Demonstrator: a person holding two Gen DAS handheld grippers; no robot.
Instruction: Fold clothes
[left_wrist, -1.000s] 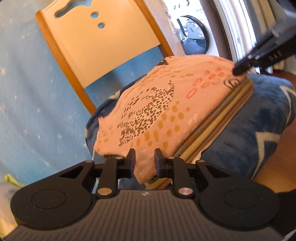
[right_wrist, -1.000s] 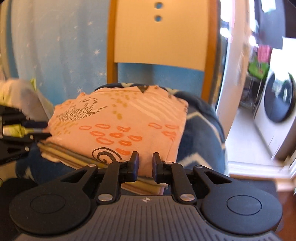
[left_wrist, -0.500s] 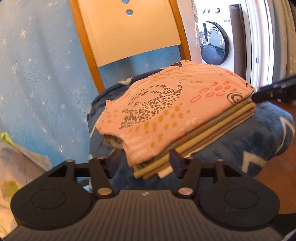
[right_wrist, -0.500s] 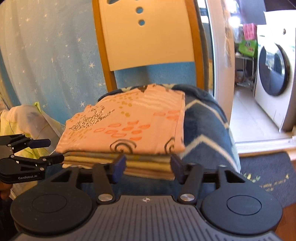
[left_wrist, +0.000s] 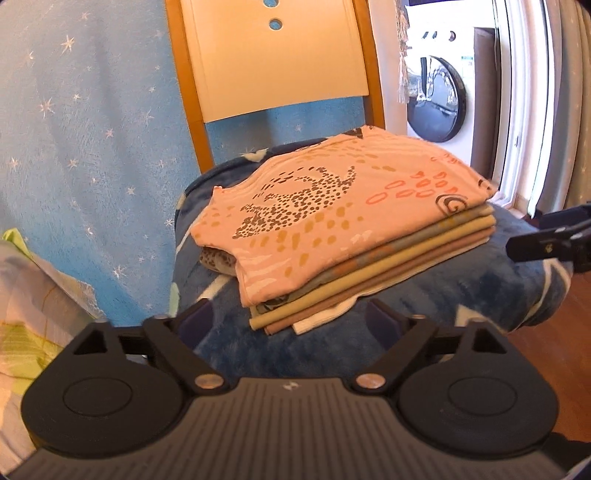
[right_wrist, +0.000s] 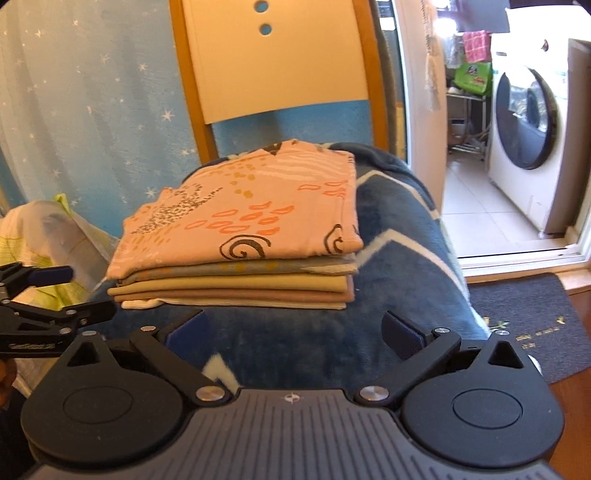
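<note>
Left wrist view: the stack of folded clothes is seen from its left corner, resting on a blue blanket draped over a wooden chair. A pink patterned garment lies on top, over yellow, tan and white layers. The left tongs are spread wide and hold nothing; the fingers sit short of the stack's near corner, apart from it. At the right edge of this view the right tongs are glimpsed beside the stack, clear of the cloth.

Right wrist view: the same stack is shown from its long front edge, the layers lying square and flush. The right tongs are likewise wide apart and empty, below the front edge. Shown only here are the left tongs at the far left, a dark doormat and a tiled floor. A washing machine appears in both views. Bare blanket is left in front and to the right of the stack.
</note>
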